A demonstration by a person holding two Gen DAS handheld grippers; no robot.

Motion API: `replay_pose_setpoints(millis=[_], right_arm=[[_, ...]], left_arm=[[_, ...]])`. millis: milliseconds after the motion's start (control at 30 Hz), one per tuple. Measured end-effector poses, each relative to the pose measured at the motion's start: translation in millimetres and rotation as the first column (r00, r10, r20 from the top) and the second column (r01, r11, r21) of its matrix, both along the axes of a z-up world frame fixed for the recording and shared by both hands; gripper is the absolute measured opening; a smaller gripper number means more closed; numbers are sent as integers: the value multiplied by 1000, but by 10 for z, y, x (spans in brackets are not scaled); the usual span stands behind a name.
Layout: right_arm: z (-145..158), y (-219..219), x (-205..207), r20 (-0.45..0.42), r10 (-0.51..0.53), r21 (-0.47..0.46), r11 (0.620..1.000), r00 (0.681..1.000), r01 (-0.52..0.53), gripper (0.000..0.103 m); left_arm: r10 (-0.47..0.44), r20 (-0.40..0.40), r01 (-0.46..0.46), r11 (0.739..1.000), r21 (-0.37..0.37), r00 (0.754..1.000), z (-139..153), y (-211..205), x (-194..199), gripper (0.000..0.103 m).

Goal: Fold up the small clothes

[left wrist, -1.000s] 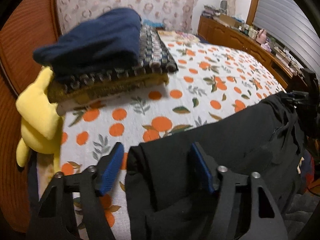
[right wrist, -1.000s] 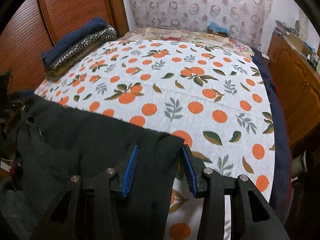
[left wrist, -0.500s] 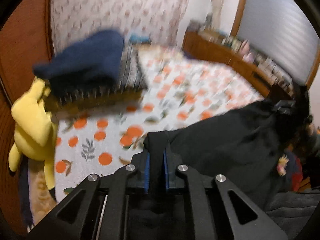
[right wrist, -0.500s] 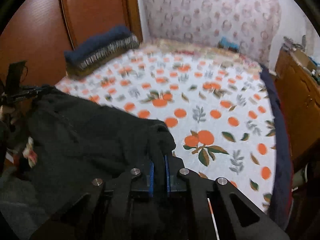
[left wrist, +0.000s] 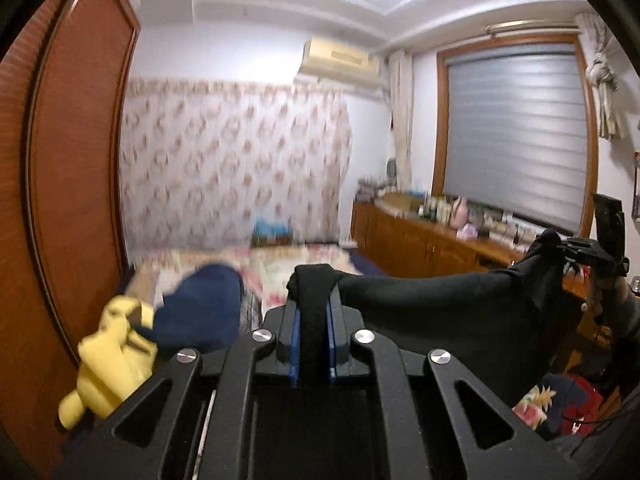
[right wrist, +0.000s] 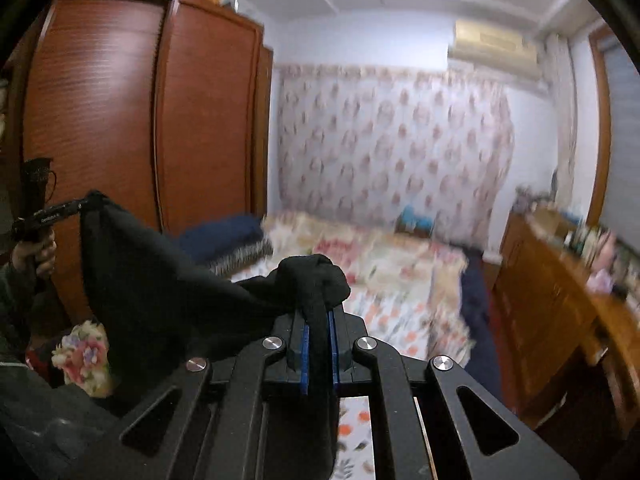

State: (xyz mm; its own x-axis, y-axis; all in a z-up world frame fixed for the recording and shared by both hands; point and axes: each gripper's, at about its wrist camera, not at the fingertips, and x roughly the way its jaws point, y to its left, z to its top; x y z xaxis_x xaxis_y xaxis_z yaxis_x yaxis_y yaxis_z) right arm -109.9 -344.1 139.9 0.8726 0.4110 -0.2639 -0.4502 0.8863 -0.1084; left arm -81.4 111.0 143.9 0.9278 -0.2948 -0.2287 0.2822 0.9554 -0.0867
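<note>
A black garment (left wrist: 448,304) hangs stretched in the air between both grippers, above the near end of the bed. My left gripper (left wrist: 313,312) is shut on one corner, which bunches up over the blue pads. At the right edge of the left wrist view the other gripper (left wrist: 588,250) pinches the far corner. In the right wrist view my right gripper (right wrist: 318,322) is shut on a bunched corner of the black garment (right wrist: 160,280). The left gripper (right wrist: 60,210) shows at the far left of that view, gripping the opposite corner, with a hand under it.
A bed (right wrist: 400,280) with an orange-print sheet lies ahead. A stack of folded clothes (left wrist: 200,312) with a navy piece on top sits at its left, beside a yellow plush toy (left wrist: 108,352). Wooden wardrobe (right wrist: 140,120) left, wooden dresser (left wrist: 432,244) right.
Both grippers closed on the garment's corners, then lifted it off the bed. Both views tilted up from the sheet toward the far wall and ceiling.
</note>
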Motion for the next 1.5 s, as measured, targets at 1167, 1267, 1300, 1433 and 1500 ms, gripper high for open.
replay_pose_setpoints(millis=[1167,1267,1300,1433,1500], right_arm=[[-633,650,3091,-339,-318,-222,941,885,254,28],[-766,617,3131,-359,-318,-191,945,877,264,40],[-789,600,3114,-369,-316,-176,947,874,268,43],[-855,445,2997,-398,-300,-155,954,867,258,46],[-824,353,2811,-408,-272,-130,962,871,240,46]], left_arm=[[139,-251,-82,971,226,958,-838,-278,3030,52],[122,-306,-53,973,223,944,-1017,-303,2971,58],[114,-319,-44,975,219,941,-1071,-308,2931,62],[111,-347,-34,974,223,931,-1232,-353,2741,62],[105,-358,-23,974,225,928,-1309,-393,2651,62]])
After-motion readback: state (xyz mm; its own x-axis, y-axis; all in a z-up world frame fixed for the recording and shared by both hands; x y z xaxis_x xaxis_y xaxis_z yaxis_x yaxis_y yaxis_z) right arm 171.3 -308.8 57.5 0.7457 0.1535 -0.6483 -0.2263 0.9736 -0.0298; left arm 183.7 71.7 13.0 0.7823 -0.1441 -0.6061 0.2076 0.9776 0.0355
